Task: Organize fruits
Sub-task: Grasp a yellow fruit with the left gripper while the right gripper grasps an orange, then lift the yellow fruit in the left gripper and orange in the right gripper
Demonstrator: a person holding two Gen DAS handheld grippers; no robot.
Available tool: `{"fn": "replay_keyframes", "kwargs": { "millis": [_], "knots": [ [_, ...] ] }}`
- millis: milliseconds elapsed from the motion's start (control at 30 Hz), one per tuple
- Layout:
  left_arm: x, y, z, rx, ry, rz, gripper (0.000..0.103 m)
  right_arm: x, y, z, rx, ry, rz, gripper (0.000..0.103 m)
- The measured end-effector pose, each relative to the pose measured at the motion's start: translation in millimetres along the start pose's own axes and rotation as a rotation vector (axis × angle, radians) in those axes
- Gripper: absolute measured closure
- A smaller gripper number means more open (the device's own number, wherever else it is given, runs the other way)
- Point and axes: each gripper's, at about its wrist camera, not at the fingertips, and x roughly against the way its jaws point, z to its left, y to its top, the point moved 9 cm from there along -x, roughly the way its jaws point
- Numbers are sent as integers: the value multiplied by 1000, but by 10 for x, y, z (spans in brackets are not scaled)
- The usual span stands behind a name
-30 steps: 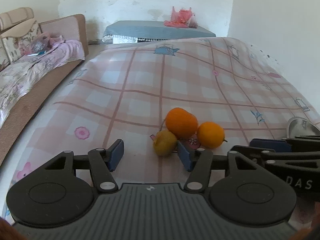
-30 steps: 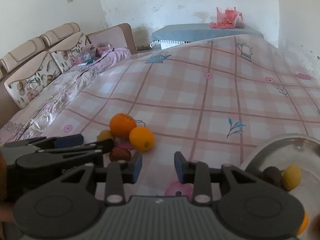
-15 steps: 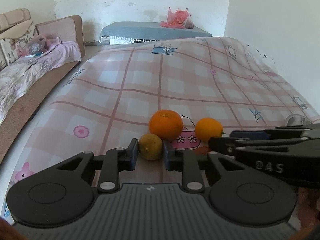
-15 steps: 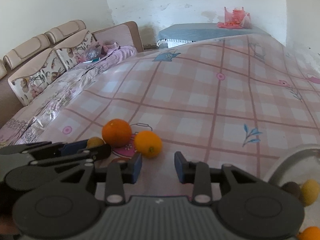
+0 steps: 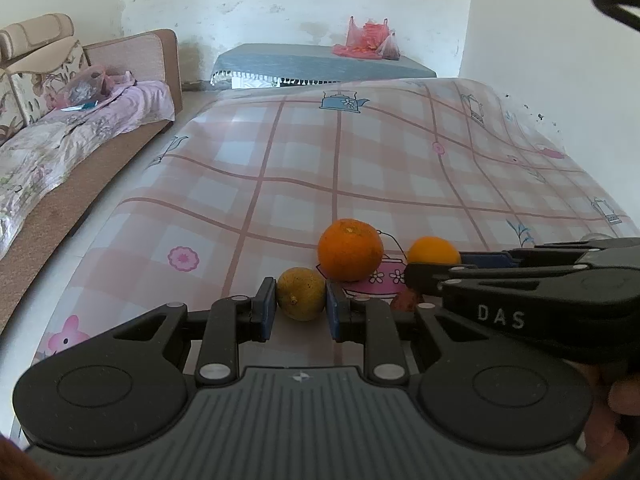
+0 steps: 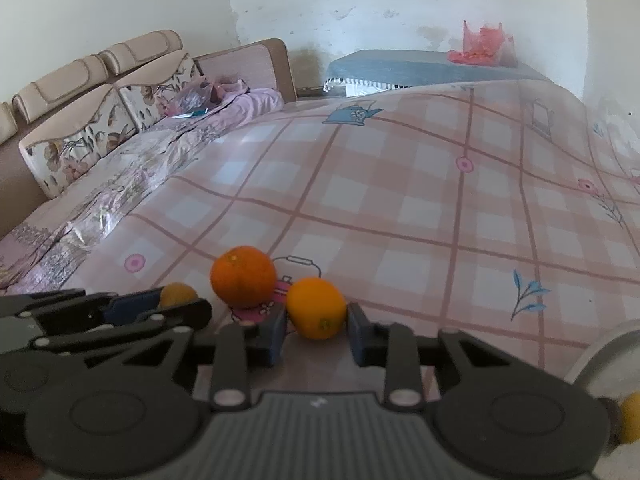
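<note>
The left gripper [image 5: 301,312] has its blue pads pressed against both sides of a small yellow-green fruit [image 5: 301,294], which sits on the checked tablecloth [image 5: 360,168] right at the fingertips; it is closed on that fruit. Just past it, touching or nearly so, lies the large orange [image 5: 350,250], resting on a pink teapot print. To the right of that is the smaller orange [image 6: 316,307], which sits between the fingers of the right gripper [image 6: 317,334]; its jaws have just been closing, and they stand close against the fruit's sides, though from the right wrist view the right pad may have a sliver of gap, so a firm grip cannot be told for certain. A dark brownish fruit [image 5: 406,301] peeps out under the right gripper in the left wrist view, mostly hidden. White letters "DAS" are readable on the right gripper's side there. At the lower right edge of the right wrist view the rim of a metal bowl [image 6: 596,354] shows, with a yellow fruit [image 6: 632,416] in it. Beyond the fruits the cloth runs bare far ahead and to the right; its left edge falls off toward a sofa [image 5: 60,136].
</note>
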Motion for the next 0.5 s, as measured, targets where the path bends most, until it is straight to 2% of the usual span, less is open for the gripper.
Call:
{"fn": "replay_keyframes", "kwargs": {
  "millis": [500],
  "knots": [
    [233, 8, -62, 42, 21, -12, 76, 478, -54, 10, -53, -25, -37, 73]
  ]
}}
